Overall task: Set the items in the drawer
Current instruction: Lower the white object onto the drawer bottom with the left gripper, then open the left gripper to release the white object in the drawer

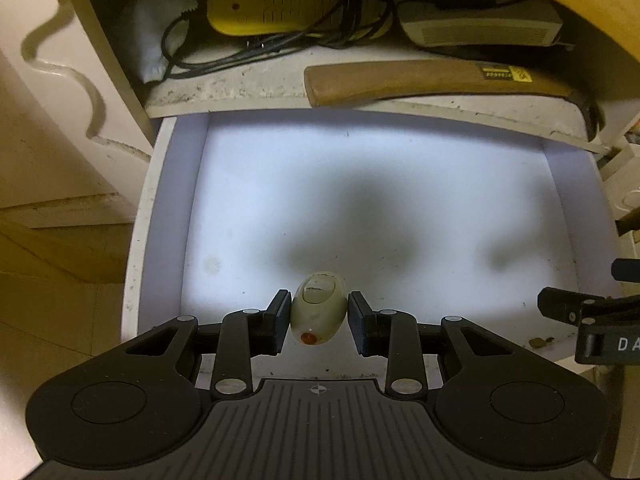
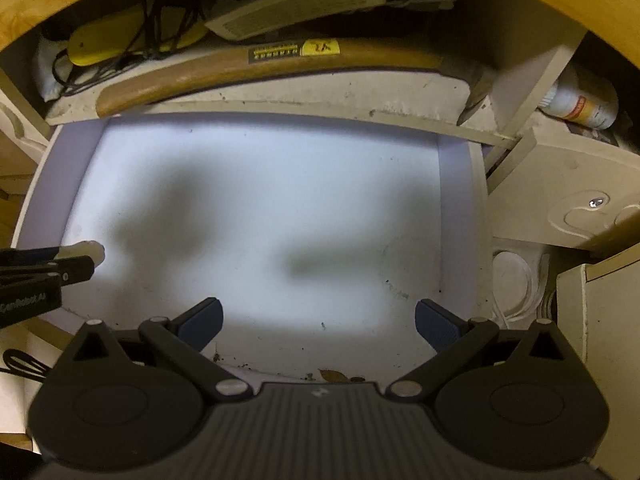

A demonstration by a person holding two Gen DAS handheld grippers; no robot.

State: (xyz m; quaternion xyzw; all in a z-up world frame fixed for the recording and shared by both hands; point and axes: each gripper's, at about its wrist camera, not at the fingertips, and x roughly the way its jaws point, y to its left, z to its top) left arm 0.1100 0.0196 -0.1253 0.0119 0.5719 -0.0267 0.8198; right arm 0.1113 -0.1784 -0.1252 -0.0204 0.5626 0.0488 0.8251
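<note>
Left wrist view: the left gripper (image 1: 319,322) reaches over the near part of an open white drawer (image 1: 160,216), and between its fingers sits a small cream egg-shaped gadget (image 1: 318,312) with a round orange dot at its near end and a dark curved seam across its top. The left finger pad (image 1: 280,322) seems to touch the gadget's side, while the right one stands just beside it with a thin gap, so whether the jaws really clamp it cannot be told. The gadget hangs at the drawer's front, left of the middle, above the pale floor. At the right edge of this view part of the right gripper (image 1: 560,308) shows. On the shelf above the drawer lie a wooden handle (image 1: 400,80) with a yellow label, a yellow plastic device (image 1: 272,4) with black cords (image 1: 224,56), a white cloth (image 1: 156,36) and a grey box (image 1: 480,24). In the right wrist view the right gripper (image 2: 319,326) has its jaws spread wide and holds nothing, hovering over the drawer's (image 2: 460,184) front edge; the gadget's (image 2: 90,249) tip shows at far left in the left gripper (image 2: 78,260). A white bottle (image 2: 580,104) lies in the compartment to the right.
</note>
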